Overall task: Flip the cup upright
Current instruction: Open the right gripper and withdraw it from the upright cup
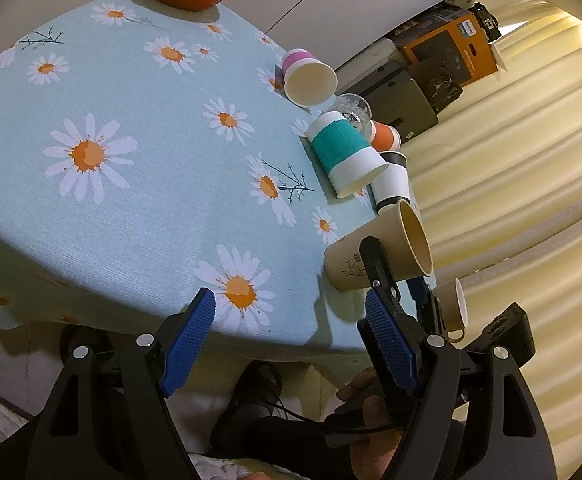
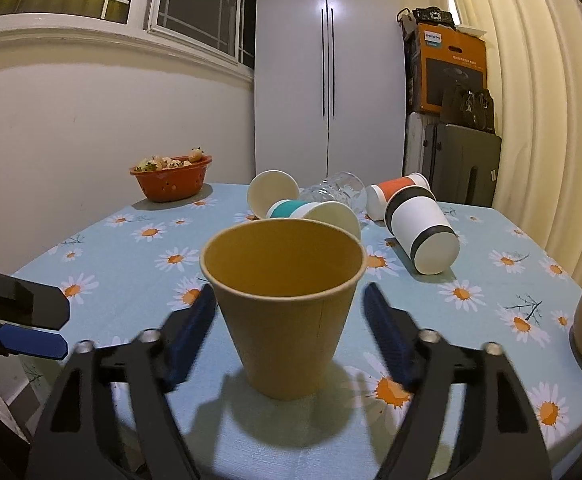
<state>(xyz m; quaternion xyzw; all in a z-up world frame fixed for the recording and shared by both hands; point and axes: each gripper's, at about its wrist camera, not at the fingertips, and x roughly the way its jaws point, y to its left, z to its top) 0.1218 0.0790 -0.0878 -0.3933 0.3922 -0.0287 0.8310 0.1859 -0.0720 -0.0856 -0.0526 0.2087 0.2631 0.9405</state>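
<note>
Brown cup (image 2: 285, 308) stands upright, near table edge, between your right gripper (image 2: 289, 330)'s wide-open fingers, untouched. Left gripper (image 1: 291, 340) open, empty. Back straight out; don't clip the rim.

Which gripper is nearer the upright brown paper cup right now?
Right. The right gripper has its open fingers on either side of the brown paper cup, not visibly touching it. The left gripper is open off to the cup's left, near the table's edge.
</note>
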